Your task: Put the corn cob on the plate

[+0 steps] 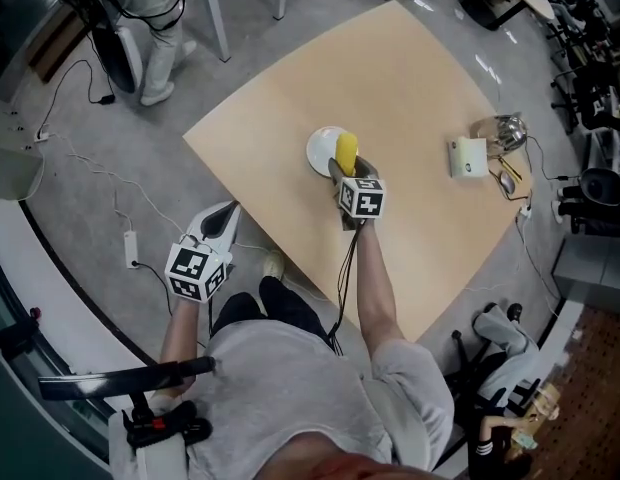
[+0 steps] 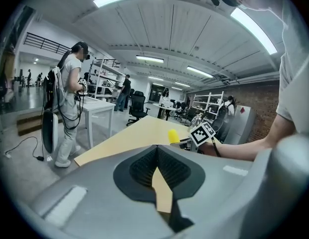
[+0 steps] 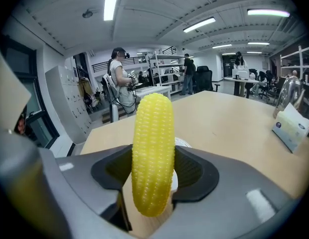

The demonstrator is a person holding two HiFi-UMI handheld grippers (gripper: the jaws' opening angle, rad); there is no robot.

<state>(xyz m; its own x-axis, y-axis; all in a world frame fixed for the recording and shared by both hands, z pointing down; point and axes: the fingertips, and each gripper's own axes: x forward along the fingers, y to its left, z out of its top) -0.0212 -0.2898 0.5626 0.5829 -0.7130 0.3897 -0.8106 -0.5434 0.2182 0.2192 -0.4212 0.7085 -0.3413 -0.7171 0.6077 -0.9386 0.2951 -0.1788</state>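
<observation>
Over plate (image 1: 318, 154) rim: right tongs (image 3: 153, 172) clench corn cob (image 3: 153, 143) upright; dropped here, I judge it rolls onto bench (image 1: 420, 98). Left tongs (image 2: 158, 169) closed, empty.

One corn cob (image 1: 346, 150), one plate (image 1: 319, 154), perhaps one white box (image 1: 468, 156), two claws: left claw (image 1: 223, 220), right claw (image 1: 342, 165).

Grey T-shirt (image 1: 290, 398), black trousers (image 1: 282, 313); grey right tongs (image 1: 339, 168), black cable (image 1: 342, 273).
</observation>
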